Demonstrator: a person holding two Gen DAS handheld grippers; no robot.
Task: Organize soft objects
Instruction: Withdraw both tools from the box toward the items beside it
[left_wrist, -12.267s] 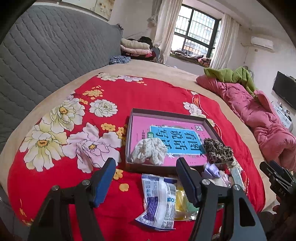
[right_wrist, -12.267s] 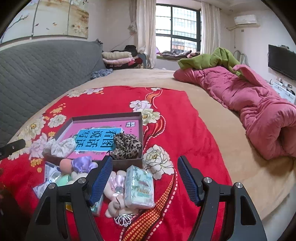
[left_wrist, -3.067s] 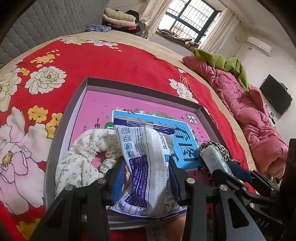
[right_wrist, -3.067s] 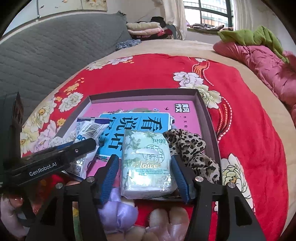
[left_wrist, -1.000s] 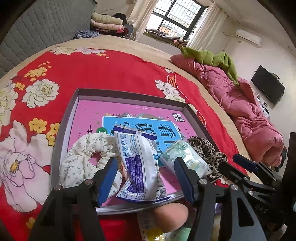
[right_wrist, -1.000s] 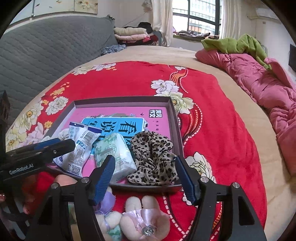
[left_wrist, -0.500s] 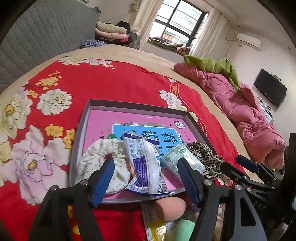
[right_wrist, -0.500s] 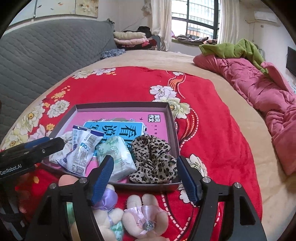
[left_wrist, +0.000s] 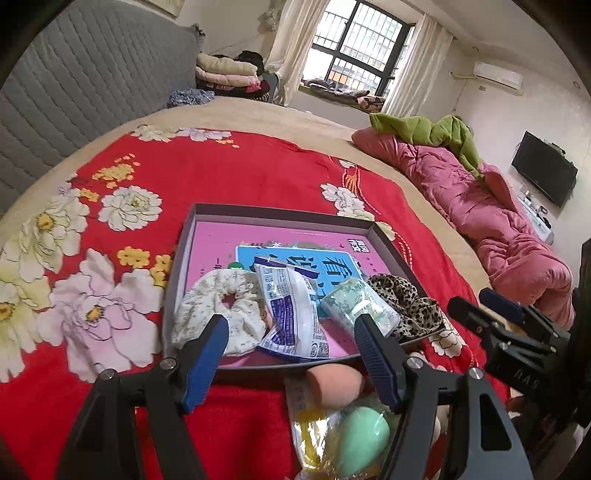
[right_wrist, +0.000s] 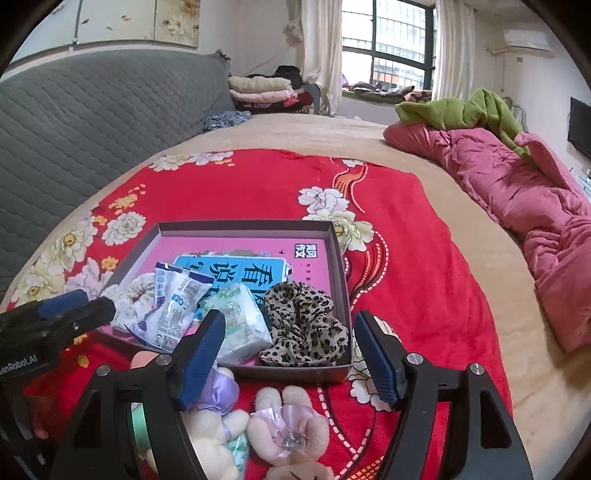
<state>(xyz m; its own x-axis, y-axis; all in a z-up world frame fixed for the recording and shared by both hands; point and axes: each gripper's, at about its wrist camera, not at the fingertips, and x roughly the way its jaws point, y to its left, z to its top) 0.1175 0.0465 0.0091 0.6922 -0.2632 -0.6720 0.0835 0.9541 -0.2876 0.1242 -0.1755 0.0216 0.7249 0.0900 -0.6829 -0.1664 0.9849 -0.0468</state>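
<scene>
Wipes pack (left_wrist: 291, 310) & tissue pack (right_wrist: 240, 321) now in tray (right_wrist: 338, 251), both grippers emptied, pulled back

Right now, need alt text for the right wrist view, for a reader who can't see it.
The open right gripper hovers over a shallow tray on a red floral blanket; the tray holds a leopard-print scrunchie, a tissue pack, a white-and-blue packet and a cream floral scrunchie. Plush bunny clips lie in front of the tray; the left gripper enters at left.

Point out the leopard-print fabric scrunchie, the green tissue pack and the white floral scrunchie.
Leopard-print fabric scrunchie (right_wrist: 304, 325): right wrist view, middle of its folds.
Green tissue pack (right_wrist: 242, 323): right wrist view, top face.
White floral scrunchie (left_wrist: 207, 306): left wrist view, left side of ring.
</scene>
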